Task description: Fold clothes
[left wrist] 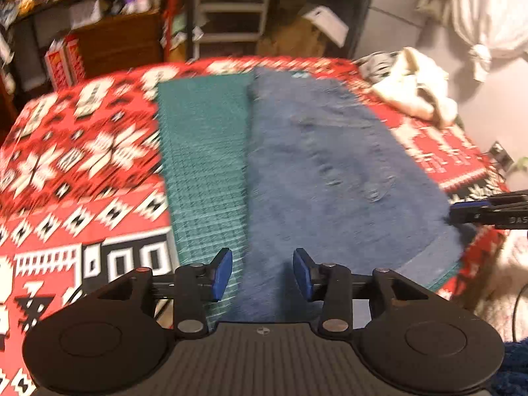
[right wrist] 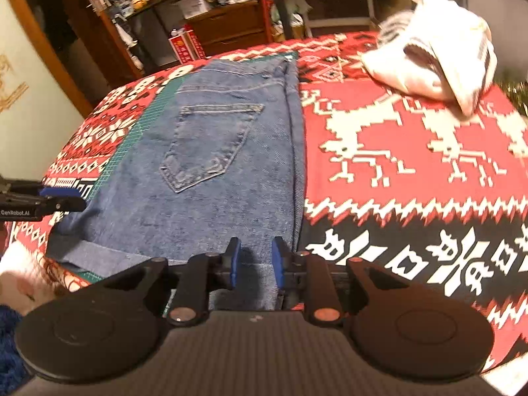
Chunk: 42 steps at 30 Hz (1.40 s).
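The blue denim jeans (right wrist: 211, 151) lie flat down the middle of the right wrist view, back pocket up, already doubled lengthwise with one long seam edge running down their right side. They rest on a green gridded cutting mat (left wrist: 201, 151), which sits on a red, white and black patterned blanket (right wrist: 412, 151) covering the desk. Near the bottom of that view a lower layer of denim peeks out past the upper one.

The right tongs (right wrist: 254, 260) stand at the bottom centre with a narrow gap, denim showing between the blue pads — whether they pinch cloth or only hover over it I cannot tell. The left tongs (left wrist: 262, 270) stand wider apart at the bottom centre of the blurred left wrist view, above the line where jeans meet mat, holding nothing.

The likely trouble: a pinch that catches only the top layer would let the lower one drag and skew the fold. The thick seam may also slip from a narrow grip. If the two tongs lift unevenly, the heavy denim could sag and crease — or pull the mat askew.

A crumpled white garment with dark stripes (right wrist: 439, 52) lies in the upper right, well apart. Cluttered wooden shelves (right wrist: 211, 23) fill the top of the frame, out of the way.
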Motion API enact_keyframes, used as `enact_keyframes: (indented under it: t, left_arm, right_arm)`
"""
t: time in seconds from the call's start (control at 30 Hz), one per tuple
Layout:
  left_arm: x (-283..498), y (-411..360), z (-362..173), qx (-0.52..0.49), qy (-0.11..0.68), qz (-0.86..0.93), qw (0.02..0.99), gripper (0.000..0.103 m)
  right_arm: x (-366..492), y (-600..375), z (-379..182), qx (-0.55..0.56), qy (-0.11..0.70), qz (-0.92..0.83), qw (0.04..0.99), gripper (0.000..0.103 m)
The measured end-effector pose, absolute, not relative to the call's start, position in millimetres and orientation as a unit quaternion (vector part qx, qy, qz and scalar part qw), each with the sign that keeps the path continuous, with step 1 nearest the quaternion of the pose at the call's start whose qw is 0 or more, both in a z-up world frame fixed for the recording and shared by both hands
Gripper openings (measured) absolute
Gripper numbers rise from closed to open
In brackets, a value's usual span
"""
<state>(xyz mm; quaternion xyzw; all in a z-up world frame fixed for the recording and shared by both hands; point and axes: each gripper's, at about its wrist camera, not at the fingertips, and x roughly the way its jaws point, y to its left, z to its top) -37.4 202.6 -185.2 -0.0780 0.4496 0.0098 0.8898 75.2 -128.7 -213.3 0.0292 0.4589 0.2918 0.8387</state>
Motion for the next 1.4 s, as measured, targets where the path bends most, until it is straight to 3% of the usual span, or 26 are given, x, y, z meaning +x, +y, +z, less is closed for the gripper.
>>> enact_keyframes:
  t: [0.2,0.27,0.33,0.37,0.57,1.13,1.2,1.3,1.4]
  left_arm:
    - [-36,221,-206,-0.141,0.471,-0.003,0.871,0.039]
    - [-37,221,-207,-0.144,0.469,-0.011,0.871,0.033]
    - [-38,220,-208,-0.150,0.471,-0.020,0.869,0.017]
    - [-38,217,-209,-0.142,0.470,-0.019,0.871,0.015]
    - [-44,211,-203,-0.115,0.467,-0.011,0.877,0.010]
    - [-103,212,-195,-0.132,0.479,-0.010,0.868,0.011]
    - [-106,211,-192,-0.127,0.472,0.003,0.873,0.014]
    - [-109,212,-186,-0.121,0.459,0.021,0.880,0.030]
    - [-106,211,-178,-0.116,0.443,0.029,0.888,0.031]
  right_arm:
    - [89,-129,-224,0.054,0.463,0.259,0.846,0.029]
    - [92,-128,-229,0.053,0.467,0.252,0.846,0.030]
    - [91,-126,-229,0.049,0.467,0.252,0.846,0.025]
    - [90,-125,-228,0.047,0.467,0.253,0.846,0.006]
    - [85,-119,-224,0.031,0.467,0.260,0.845,0.004]
    - [40,-116,-213,0.007,0.478,0.293,0.828,0.004]
    - [35,-119,-209,0.009,0.473,0.289,0.832,0.004]
    - [27,-115,-196,-0.015,0.449,0.287,0.846,0.004]
    - [22,-100,-178,-0.058,0.407,0.301,0.861,0.006]
